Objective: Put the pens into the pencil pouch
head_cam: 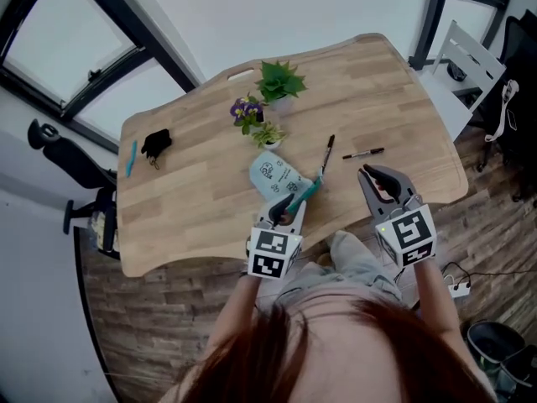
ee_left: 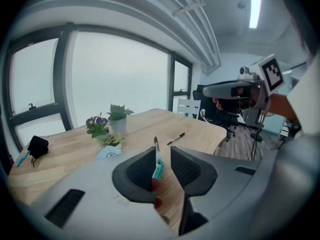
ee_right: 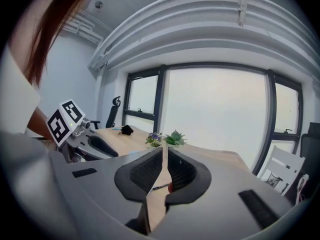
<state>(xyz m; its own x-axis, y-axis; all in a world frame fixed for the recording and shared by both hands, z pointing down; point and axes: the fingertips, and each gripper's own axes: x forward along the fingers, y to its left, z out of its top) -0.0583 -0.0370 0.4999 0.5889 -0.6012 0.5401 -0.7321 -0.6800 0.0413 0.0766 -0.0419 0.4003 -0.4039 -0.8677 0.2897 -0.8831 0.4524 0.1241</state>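
Observation:
The light blue pencil pouch (head_cam: 273, 175) lies flat on the wooden table (head_cam: 193, 212), just in front of the plants. A teal pen (head_cam: 309, 190) lies slanted at its right. My left gripper (head_cam: 289, 202) hovers over the pen's near end, open; in the left gripper view the teal pen (ee_left: 158, 170) shows in the gap of the left gripper (ee_left: 163, 156), with no pad pressing on it. Two black pens (head_cam: 327, 154) (head_cam: 362, 153) lie farther right. My right gripper (head_cam: 375, 177) is shut and empty near the table's front edge; its view shows the right gripper (ee_right: 165, 154) closed.
Three small potted plants (head_cam: 279, 82) (head_cam: 246, 110) (head_cam: 267, 134) stand behind the pouch. A black bundle (head_cam: 156, 143) and a blue pen (head_cam: 132, 158) lie at the table's left. A white chair (head_cam: 466, 65) stands at the right, a black chair (head_cam: 63, 154) at the left.

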